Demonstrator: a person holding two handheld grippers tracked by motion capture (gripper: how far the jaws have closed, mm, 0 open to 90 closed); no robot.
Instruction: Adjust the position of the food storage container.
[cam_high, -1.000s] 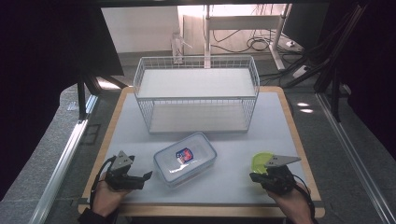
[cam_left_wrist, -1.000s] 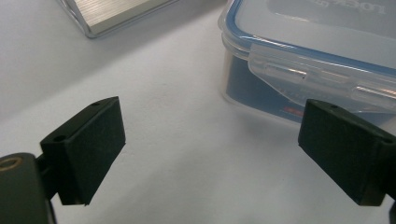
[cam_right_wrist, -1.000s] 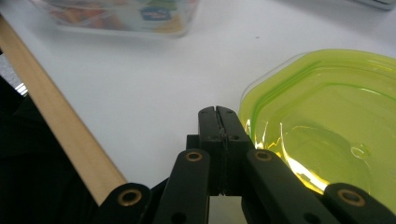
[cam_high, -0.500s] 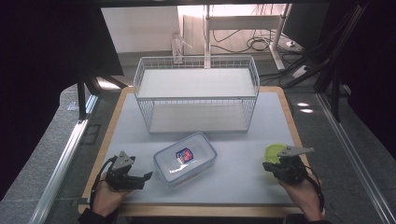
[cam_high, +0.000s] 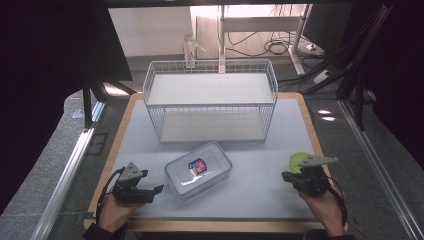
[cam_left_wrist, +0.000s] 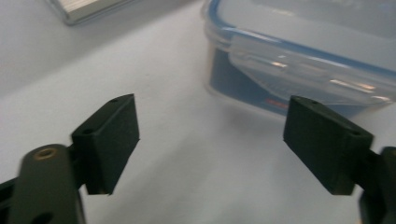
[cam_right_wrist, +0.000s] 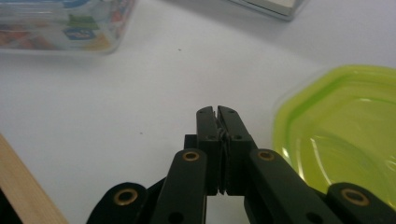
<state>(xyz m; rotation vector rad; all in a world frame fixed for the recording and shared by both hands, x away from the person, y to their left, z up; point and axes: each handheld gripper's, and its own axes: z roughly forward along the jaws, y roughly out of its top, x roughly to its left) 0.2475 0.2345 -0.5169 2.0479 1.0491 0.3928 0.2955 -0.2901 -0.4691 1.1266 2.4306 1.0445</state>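
Note:
A clear rectangular container (cam_high: 199, 170) with a blue-rimmed lid and a red and blue label lies on the white mat, front centre. My left gripper (cam_high: 152, 192) rests to its left, open and pointing at it. In the left gripper view the container (cam_left_wrist: 299, 56) stands just beyond the jaws (cam_left_wrist: 210, 135), which have just been closing, with nothing between them. My right gripper (cam_high: 286, 176) is at the front right, shut on nothing (cam_right_wrist: 217, 112). A lime-green lid (cam_high: 298, 160) lies flat right beside it (cam_right_wrist: 341, 140).
A white wire basket (cam_high: 210, 106) with a flat white top stands across the back half of the mat. The wooden table edge (cam_high: 210, 222) runs along the front. Bare mat (cam_high: 255, 195) lies between the container and my right gripper.
My right hand has shifted to the right along the front of the table, still beside the green lid. The left hand and the container have stayed where they were.

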